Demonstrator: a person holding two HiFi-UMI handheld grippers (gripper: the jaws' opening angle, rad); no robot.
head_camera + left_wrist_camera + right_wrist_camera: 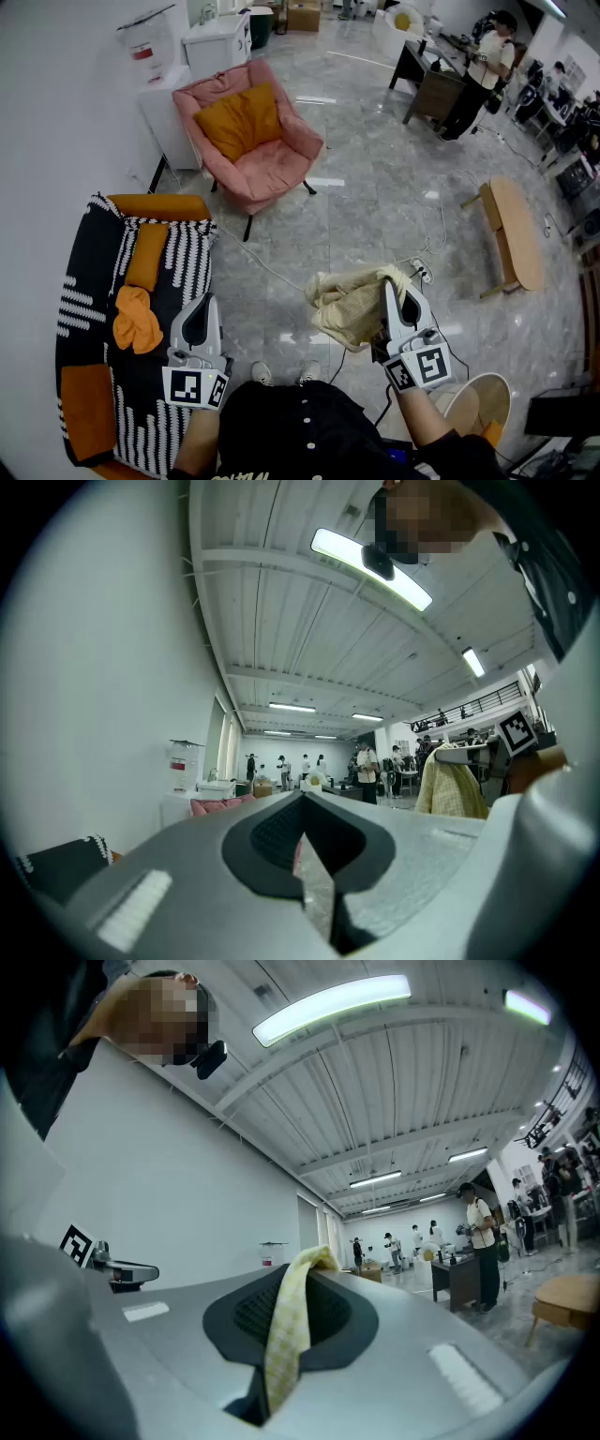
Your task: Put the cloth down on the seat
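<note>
Seen from above, a person stands on a grey marbled floor [375, 206] with a hand-held tool in each hand, both pointing forward and away from the body. The right tool [386, 283] is pinching a pale yellow checked cloth [349, 305]. From that tool's own camera, a strip of the fabric runs down between the two jaws, which are pressed onto it. From overhead, the rest of the cloth bunches in a loose heap around the tool's tip, held in the air above the floor, in front of the person and to their right. The left tool [206, 300] has its jaws pressed together with nothing between them, and it sits over the right edge of a black-and-white patterned sofa [84, 272] on the person's left. On the sofa seat lie a crumpled orange cloth [136, 321] and a long orange cushion [145, 255]. The yellow cloth is well apart from the sofa, with bare floor between them. Farther ahead stands a pink armchair [277, 173] with an orange cushion [239, 120] leaning against its back. In the far right corner another person [483, 70] stands beside a dark desk [431, 89].
</note>
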